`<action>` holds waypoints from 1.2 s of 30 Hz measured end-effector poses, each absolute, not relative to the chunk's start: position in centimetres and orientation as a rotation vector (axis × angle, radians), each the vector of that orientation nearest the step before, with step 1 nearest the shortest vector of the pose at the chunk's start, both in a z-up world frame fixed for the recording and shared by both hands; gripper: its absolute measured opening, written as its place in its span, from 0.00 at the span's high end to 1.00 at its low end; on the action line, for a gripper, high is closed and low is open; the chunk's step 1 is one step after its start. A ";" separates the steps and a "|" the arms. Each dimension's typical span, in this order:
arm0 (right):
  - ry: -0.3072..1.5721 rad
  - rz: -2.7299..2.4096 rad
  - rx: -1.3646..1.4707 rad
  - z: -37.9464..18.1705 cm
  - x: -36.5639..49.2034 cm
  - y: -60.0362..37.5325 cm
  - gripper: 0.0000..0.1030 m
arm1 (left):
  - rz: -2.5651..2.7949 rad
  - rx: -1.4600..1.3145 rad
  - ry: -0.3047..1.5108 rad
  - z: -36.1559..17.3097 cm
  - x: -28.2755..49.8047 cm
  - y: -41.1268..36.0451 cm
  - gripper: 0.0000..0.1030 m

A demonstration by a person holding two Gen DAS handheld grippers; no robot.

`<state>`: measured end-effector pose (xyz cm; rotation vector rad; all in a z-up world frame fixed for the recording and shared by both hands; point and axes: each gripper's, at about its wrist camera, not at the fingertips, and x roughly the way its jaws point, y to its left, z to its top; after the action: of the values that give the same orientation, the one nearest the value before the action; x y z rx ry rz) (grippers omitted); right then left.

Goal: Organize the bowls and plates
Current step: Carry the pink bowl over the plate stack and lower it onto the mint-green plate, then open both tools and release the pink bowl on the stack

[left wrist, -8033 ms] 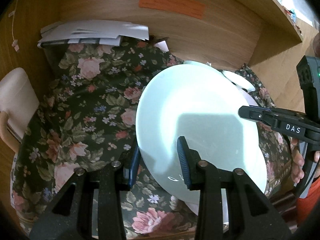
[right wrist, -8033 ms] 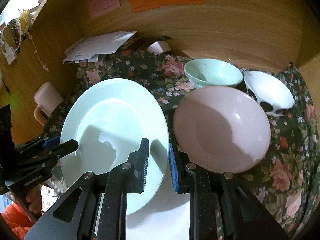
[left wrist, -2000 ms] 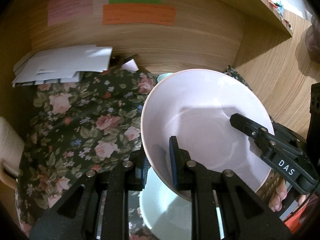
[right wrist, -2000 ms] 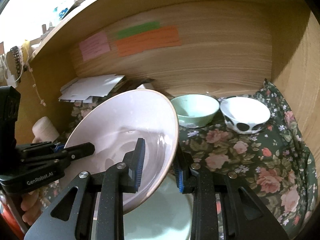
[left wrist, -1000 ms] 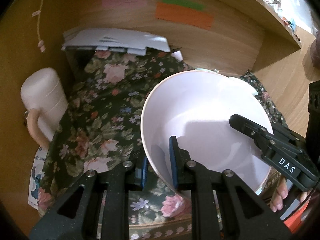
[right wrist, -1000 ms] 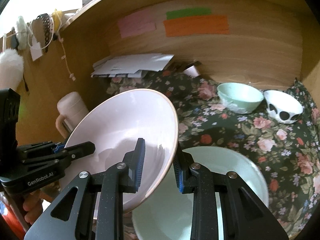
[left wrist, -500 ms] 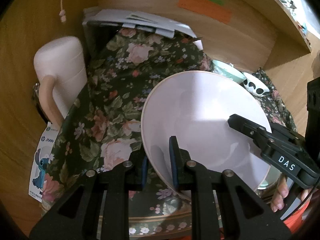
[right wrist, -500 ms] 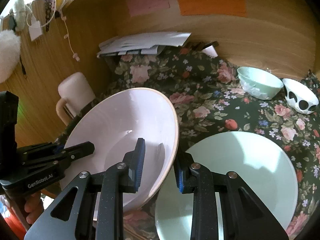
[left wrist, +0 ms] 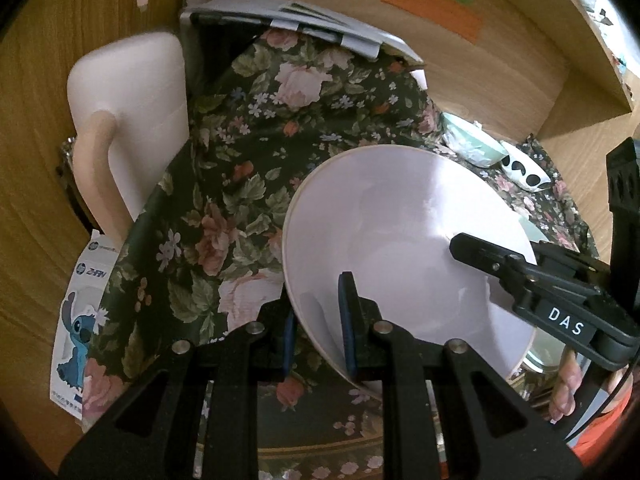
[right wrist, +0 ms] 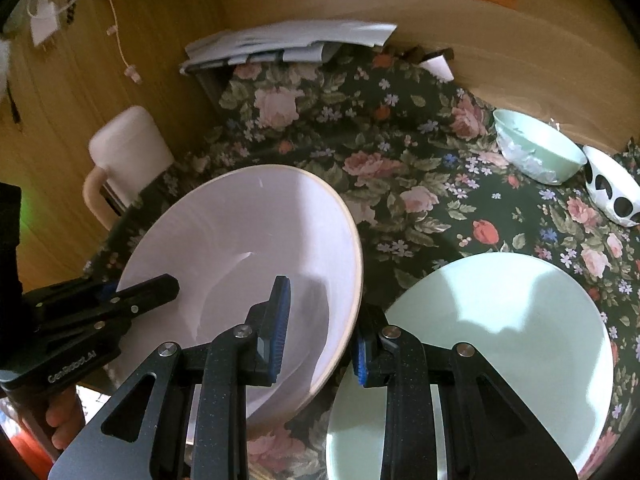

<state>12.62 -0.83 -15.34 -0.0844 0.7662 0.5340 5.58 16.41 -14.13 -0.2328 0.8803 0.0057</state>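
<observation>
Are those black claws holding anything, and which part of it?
Both hold the pink bowl by its rim: the left claw and the right claw on opposite sides.

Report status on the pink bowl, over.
Left gripper and right gripper both shut on large pink bowl rim. Bowl tilted above floral cloth. Pale green plate alongside.

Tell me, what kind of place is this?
Probably a wooden desk nook in someone's home. A flowery cloth covers the top, a pile of papers sits at the back, and colored notes are stuck on the wooden wall.
</observation>
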 end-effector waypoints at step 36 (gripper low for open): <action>0.416 0.489 -0.114 -6.4 7.9 -9.5 0.30 | 0.013 -0.106 0.605 -4.4 3.1 10.8 0.10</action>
<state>7.94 -9.52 -6.41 -0.1142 0.4156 0.4888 3.11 10.82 -4.41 -0.1065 0.6047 0.0129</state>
